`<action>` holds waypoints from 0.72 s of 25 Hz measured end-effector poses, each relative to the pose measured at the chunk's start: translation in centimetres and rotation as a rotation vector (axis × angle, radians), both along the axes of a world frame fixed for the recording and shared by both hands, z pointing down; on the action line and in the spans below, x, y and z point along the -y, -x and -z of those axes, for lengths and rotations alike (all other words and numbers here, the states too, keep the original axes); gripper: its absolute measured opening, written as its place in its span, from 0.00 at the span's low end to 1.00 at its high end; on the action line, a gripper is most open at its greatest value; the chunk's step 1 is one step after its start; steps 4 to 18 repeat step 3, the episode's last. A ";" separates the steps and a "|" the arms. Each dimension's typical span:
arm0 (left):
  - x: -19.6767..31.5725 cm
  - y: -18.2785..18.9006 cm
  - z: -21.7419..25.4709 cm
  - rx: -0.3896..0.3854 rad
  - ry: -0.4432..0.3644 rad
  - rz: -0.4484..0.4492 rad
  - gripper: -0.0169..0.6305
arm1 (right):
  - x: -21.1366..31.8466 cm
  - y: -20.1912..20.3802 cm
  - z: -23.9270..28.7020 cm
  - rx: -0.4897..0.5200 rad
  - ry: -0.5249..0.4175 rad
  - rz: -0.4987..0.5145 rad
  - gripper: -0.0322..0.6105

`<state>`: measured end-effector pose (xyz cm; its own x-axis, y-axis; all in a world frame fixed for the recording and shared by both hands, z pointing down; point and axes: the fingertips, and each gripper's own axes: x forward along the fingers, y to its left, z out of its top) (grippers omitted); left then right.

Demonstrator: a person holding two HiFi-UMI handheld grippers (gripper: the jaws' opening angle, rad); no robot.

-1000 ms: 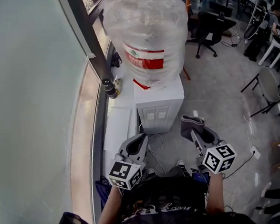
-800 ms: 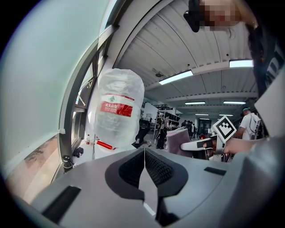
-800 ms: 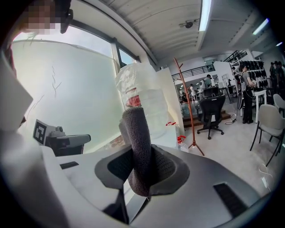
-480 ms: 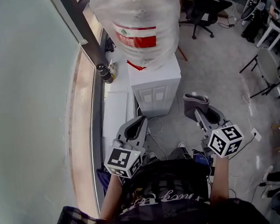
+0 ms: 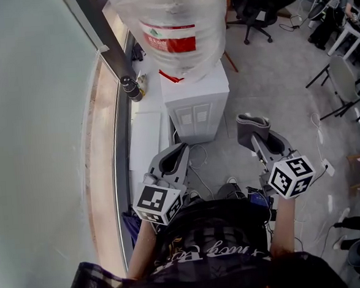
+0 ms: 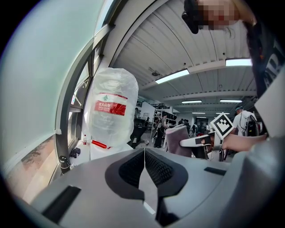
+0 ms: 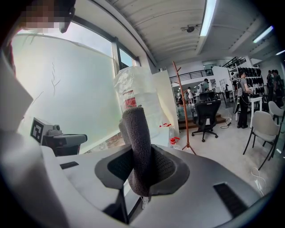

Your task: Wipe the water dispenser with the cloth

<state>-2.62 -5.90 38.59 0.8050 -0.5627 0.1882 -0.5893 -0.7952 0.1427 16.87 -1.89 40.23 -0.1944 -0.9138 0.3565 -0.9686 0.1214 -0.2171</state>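
A white water dispenser (image 5: 196,105) stands by the window with a large plastic-wrapped bottle (image 5: 170,25) on top, its label red. The same bottle (image 6: 111,109) shows ahead in the left gripper view, and the bottle (image 7: 136,95) rises behind the cloth in the right gripper view. My right gripper (image 5: 255,135) is shut on a folded grey cloth (image 7: 138,149), which sticks up between the jaws; the cloth (image 5: 251,126) sits right of the dispenser's front. My left gripper (image 5: 176,154) is shut with nothing in it, just below the dispenser's front. Both grippers are apart from the dispenser.
A tall frosted window (image 5: 38,138) with a dark frame (image 5: 102,35) runs along the left. A small bottle (image 5: 130,88) sits on the sill. Cables (image 5: 200,166) lie on the floor before the dispenser. Office chairs (image 5: 262,5) and a coat stand (image 7: 181,104) stand to the right.
The view has shifted so the dispenser sits higher and farther. The right gripper with the cloth has drifted slightly right and up; the left gripper has stayed close to the body.
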 end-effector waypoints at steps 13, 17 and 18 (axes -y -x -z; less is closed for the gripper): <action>-0.3 0.1 -0.2 0.009 -0.003 -0.003 0.06 | -0.3 0.0 0.1 -0.001 -0.004 -0.002 0.21; -0.3 0.1 -0.2 0.009 -0.003 -0.003 0.06 | -0.3 0.0 0.1 -0.001 -0.004 -0.002 0.21; -0.3 0.1 -0.2 0.009 -0.003 -0.003 0.06 | -0.3 0.0 0.1 -0.001 -0.004 -0.002 0.21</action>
